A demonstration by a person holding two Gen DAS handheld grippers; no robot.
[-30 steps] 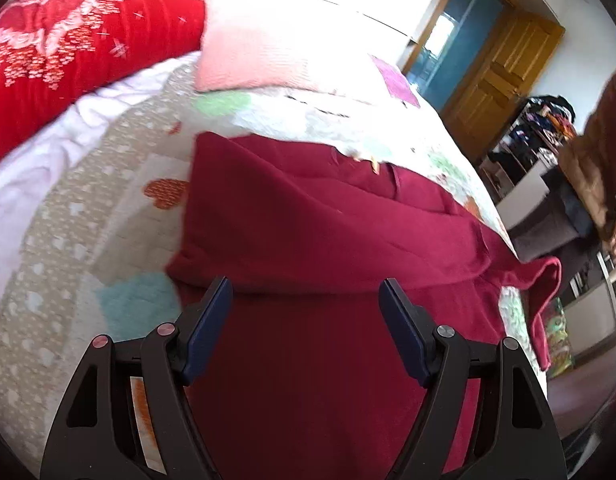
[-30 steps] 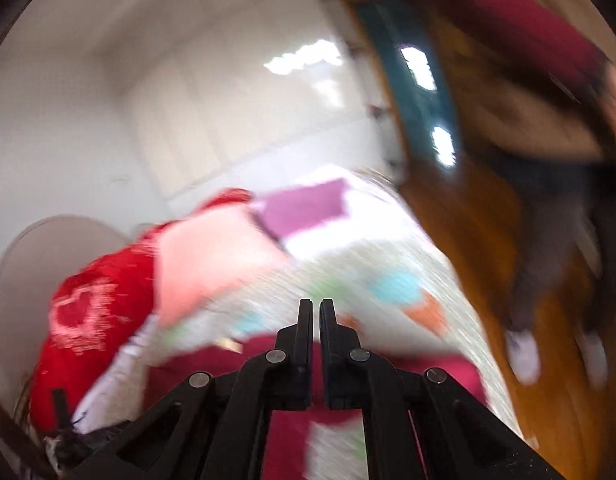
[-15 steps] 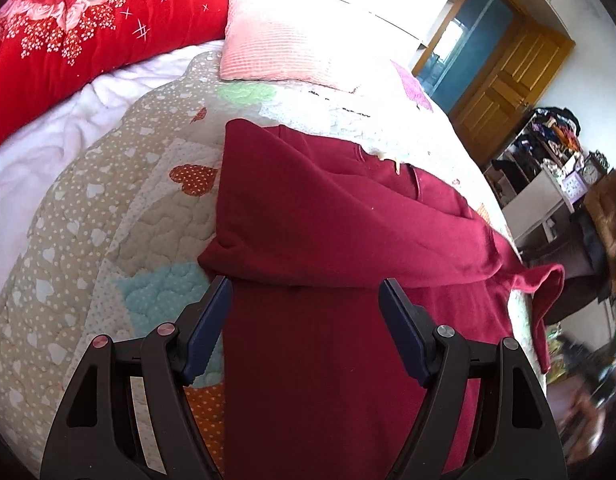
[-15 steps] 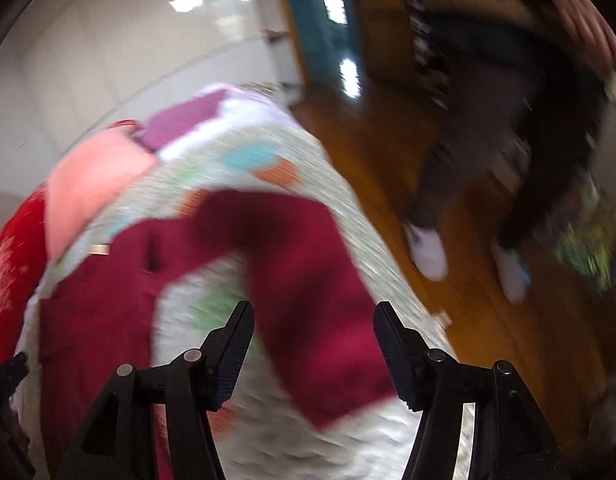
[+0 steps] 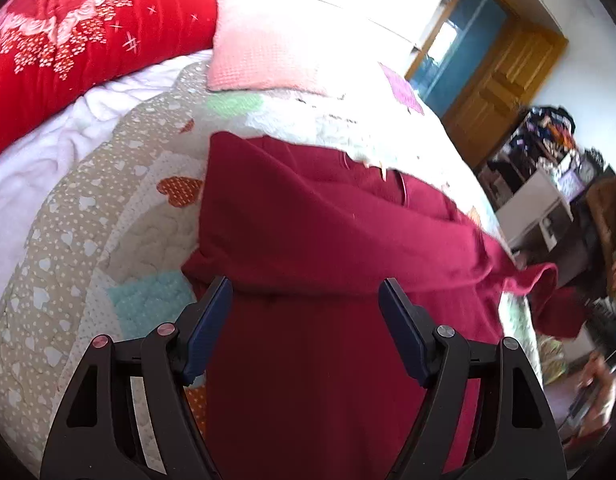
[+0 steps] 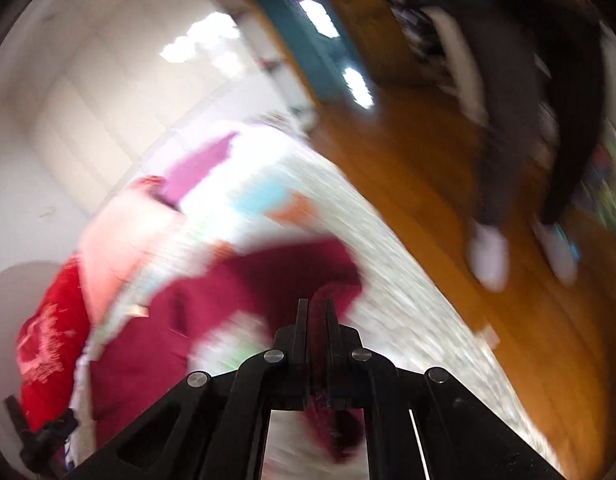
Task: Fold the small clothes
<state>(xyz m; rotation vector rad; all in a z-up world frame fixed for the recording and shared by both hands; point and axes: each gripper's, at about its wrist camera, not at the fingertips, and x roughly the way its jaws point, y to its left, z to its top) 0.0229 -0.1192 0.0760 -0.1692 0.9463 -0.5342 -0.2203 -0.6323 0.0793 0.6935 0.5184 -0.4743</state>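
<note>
Maroon sweater (image 5: 308,240) lies mid-frame on the quilt (image 5: 88,220), one sleeve folded across; the other remains. Left gripper (image 5: 304,312) hovers spread, right gripper (image 6: 316,312) pinches the sleeve end (image 6: 331,292).

1. Bed covered by patchwork quilt (image 5: 88,216) with heart motifs; white sheet (image 5: 40,152) alongside.
2. Red floral duvet (image 5: 68,40) and pink pillow (image 5: 264,60) at head end.
3. Wooden door (image 5: 495,92) beside teal glazed panel (image 5: 459,44).
4. White walls (image 6: 88,92); glossy wooden floor (image 6: 467,220).
5. Cluttered shelving (image 5: 547,140) near door.
</note>
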